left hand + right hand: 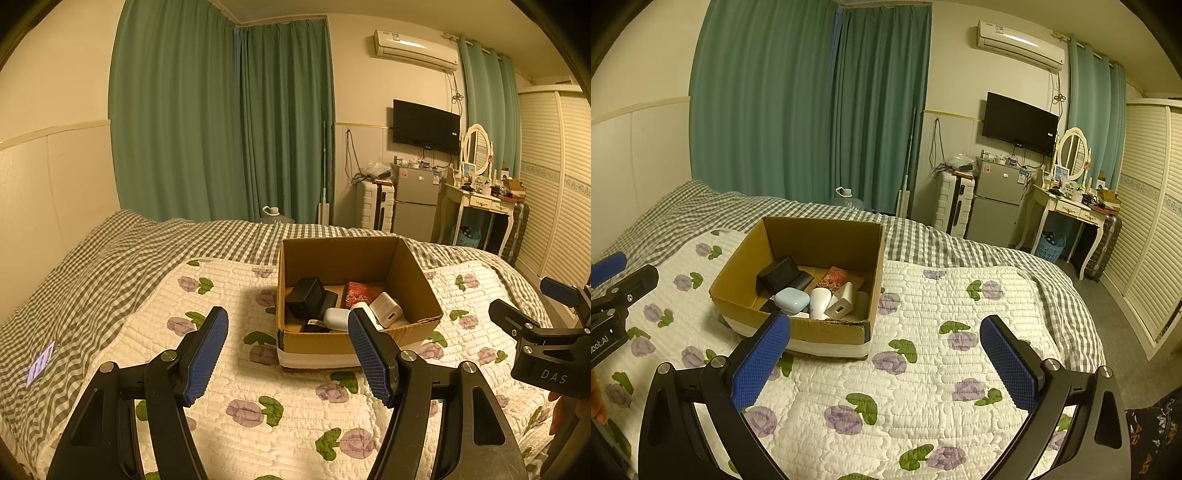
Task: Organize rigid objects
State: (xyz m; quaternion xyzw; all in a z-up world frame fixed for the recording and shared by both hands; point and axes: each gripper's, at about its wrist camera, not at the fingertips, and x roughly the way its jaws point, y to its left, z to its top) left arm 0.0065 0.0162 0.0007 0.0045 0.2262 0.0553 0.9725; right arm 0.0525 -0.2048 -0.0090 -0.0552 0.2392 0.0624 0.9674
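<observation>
An open cardboard box point(413, 280) point(746, 266) stands on the flowered quilt. It holds several small items: a black case point(306, 295) point(779, 275), a red patterned pouch point(360, 291) point(834, 277), a white charger point(386, 308) point(842, 301) and a pale blue case point(792, 300). My left gripper point(288, 350) is open and empty, just in front of the box. My right gripper point(886, 360) is open and empty, in front of the box and to its right. Each gripper shows at the edge of the other's view.
The flowered quilt point(923, 387) lies over a grey checked bedspread point(92, 266). Beyond the bed stand green curtains point(221, 129), a small fridge point(995, 210), a white suitcase point(951, 205), a dressing table point(1067, 214) and a wardrobe point(1145, 240).
</observation>
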